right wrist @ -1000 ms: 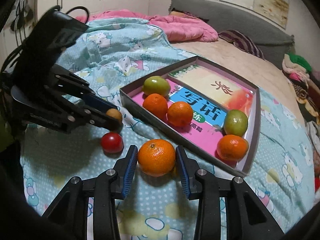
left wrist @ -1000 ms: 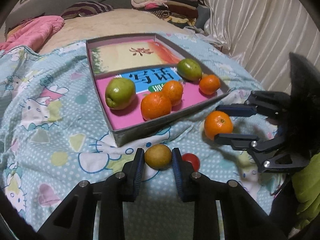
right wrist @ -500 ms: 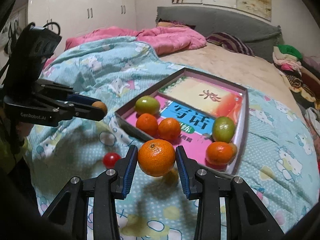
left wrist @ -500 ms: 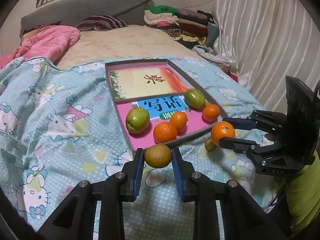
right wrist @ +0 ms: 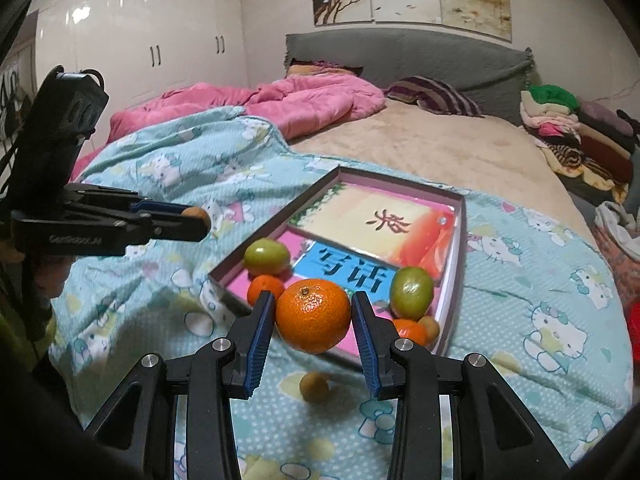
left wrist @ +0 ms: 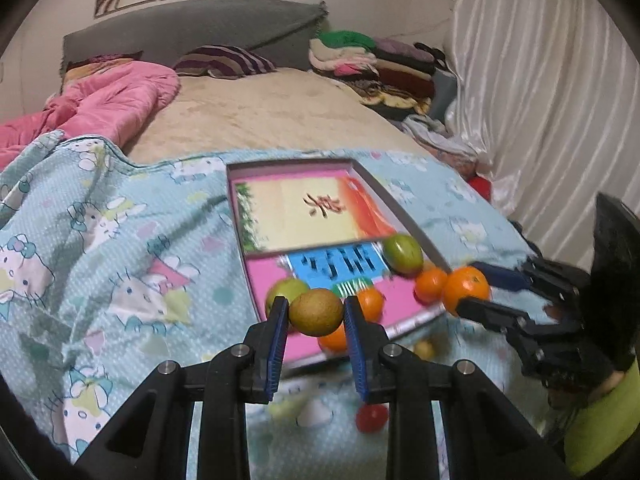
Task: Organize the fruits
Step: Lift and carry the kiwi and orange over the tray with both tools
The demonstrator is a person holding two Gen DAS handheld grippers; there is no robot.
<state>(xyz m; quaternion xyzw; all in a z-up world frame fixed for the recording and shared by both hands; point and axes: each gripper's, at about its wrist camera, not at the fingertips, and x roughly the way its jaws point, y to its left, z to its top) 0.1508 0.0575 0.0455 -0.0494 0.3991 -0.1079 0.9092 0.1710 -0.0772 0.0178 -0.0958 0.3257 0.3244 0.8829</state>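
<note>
My left gripper [left wrist: 316, 314] is shut on a small brown-green fruit [left wrist: 316, 311] and holds it in the air over the near edge of the shallow box [left wrist: 404, 204]. My right gripper [right wrist: 313, 316] is shut on a large orange [right wrist: 313, 315], also lifted, near the box's front edge [right wrist: 224, 280]. It also shows in the left wrist view [left wrist: 466, 289]. The box holds two green fruits [right wrist: 267, 256] [right wrist: 411, 293] and several small oranges [right wrist: 260, 289]. A red fruit [left wrist: 372, 418] and a small yellowish fruit [right wrist: 315, 387] lie on the blanket.
The box lies on a light blue cartoon-print blanket [right wrist: 168, 168] on a bed. A pink quilt [right wrist: 304, 100] lies behind, folded clothes [right wrist: 576, 132] at the far right, a white curtain [left wrist: 540, 80] along the bed's side.
Both grippers have lifted their fruit higher off the blanket and moved toward the box. The red fruit and the small yellowish fruit stay on the blanket below.
</note>
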